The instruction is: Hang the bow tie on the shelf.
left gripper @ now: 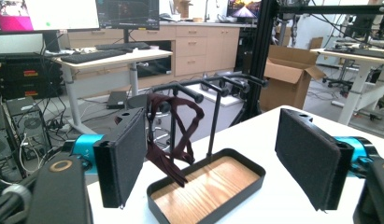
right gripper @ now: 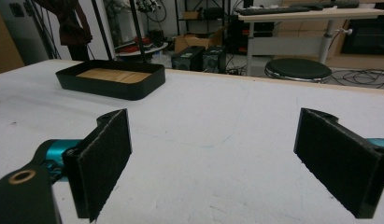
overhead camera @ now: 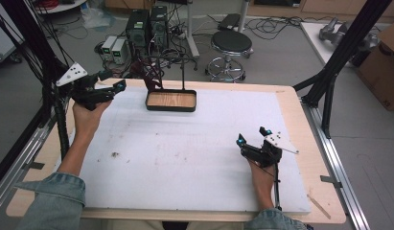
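A black tray with a wooden floor point(overhead camera: 170, 100) stands at the far middle of the white board. From its back rises a black rack point(overhead camera: 171, 61), and a dark red cloth strap point(overhead camera: 153, 76) hangs from one of its pegs. My left gripper point(overhead camera: 113, 80) is held up at the far left corner, open and empty, facing the tray point(left gripper: 227, 205) and strap point(left gripper: 173, 135). My right gripper point(overhead camera: 252, 135) rests low over the board at the near right, open and empty. Its own view has the tray point(right gripper: 110, 79) far off to the upper left.
The white board point(overhead camera: 185, 153) covers most of the wooden table point(overhead camera: 307, 158). Black frame posts point(overhead camera: 338, 57) stand at the right and left edges. A stool point(overhead camera: 230, 48) and computer towers point(overhead camera: 146, 26) sit on the floor beyond the far edge.
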Available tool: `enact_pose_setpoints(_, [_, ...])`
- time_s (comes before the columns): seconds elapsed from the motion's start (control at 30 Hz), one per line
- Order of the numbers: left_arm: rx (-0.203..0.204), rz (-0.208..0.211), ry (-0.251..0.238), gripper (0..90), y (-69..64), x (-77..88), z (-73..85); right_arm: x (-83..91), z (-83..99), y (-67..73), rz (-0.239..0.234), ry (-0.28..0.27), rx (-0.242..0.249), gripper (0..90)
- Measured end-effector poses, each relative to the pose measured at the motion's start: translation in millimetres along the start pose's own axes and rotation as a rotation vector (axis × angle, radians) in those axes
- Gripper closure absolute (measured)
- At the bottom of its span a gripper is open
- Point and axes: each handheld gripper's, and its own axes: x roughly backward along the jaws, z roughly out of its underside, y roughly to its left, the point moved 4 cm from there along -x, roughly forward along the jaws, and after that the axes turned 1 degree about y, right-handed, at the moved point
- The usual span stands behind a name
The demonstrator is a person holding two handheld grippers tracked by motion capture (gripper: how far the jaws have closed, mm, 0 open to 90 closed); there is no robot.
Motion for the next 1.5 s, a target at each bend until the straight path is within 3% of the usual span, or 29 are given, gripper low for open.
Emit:
enact_pose_setpoints(0.33, [-0.025, 0.023, 0.011, 20.9, -12.5, 25.7, 19.0, -0.3, -0.1, 0.4, 0.006, 0.0, 0.011, 10.3])
enact_pose_setpoints(0.67, [-0.049, 0.014, 0.052, 19.8, -35.4, 46.4, 59.5, -0.4, -0.1, 0.5, 0.006, 0.0, 0.012, 10.3])
enact_pose_setpoints(0.8, [-0.035, 0.014, 0.066, 19.3, -44.5, 53.2, 78.2, -0.2, 0.0, 0.6, 0.006, 0.002, 0.01, 10.3])
enact_pose_setpoints(1.3, [-0.013, -0.045, 0.098, 19.3, -52.3, 78.7, 114.7, -0.2, 0.2, 0.5, 0.006, 0.004, 0.009, 10.3])
enact_pose_setpoints(1.5, [-0.003, -0.058, 0.106, 19.3, -52.9, 83.7, 119.6, -0.2, 0.3, 0.4, 0.003, 0.005, 0.008, 10.3])
